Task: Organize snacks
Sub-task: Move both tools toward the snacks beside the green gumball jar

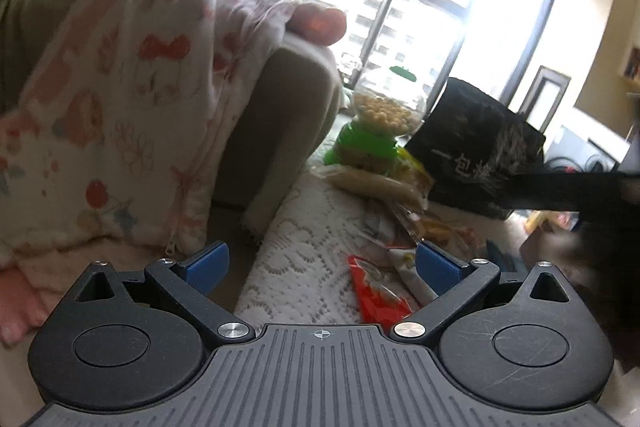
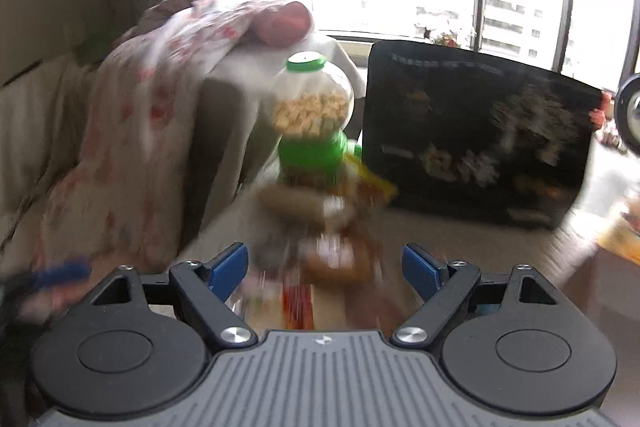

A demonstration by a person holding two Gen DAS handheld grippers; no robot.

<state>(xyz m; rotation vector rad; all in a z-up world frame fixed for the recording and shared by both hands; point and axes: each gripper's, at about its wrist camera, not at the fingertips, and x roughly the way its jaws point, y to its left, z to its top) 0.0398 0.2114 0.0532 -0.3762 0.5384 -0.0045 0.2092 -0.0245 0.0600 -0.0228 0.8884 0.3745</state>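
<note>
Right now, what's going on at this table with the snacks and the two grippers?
A person holds both grippers above a lace-covered table strewn with snacks. The left gripper is open and empty over a red packet. The right gripper is open too, with nothing clamped, facing a blurred pile of packets. Behind stand a green-lidded jar and a large black bag. Nothing is picked up yet.

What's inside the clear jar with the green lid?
The jar holds small pale yellow snack pieces, filling its lower part; the top is empty. What the green base contains cannot be seen.
</note>
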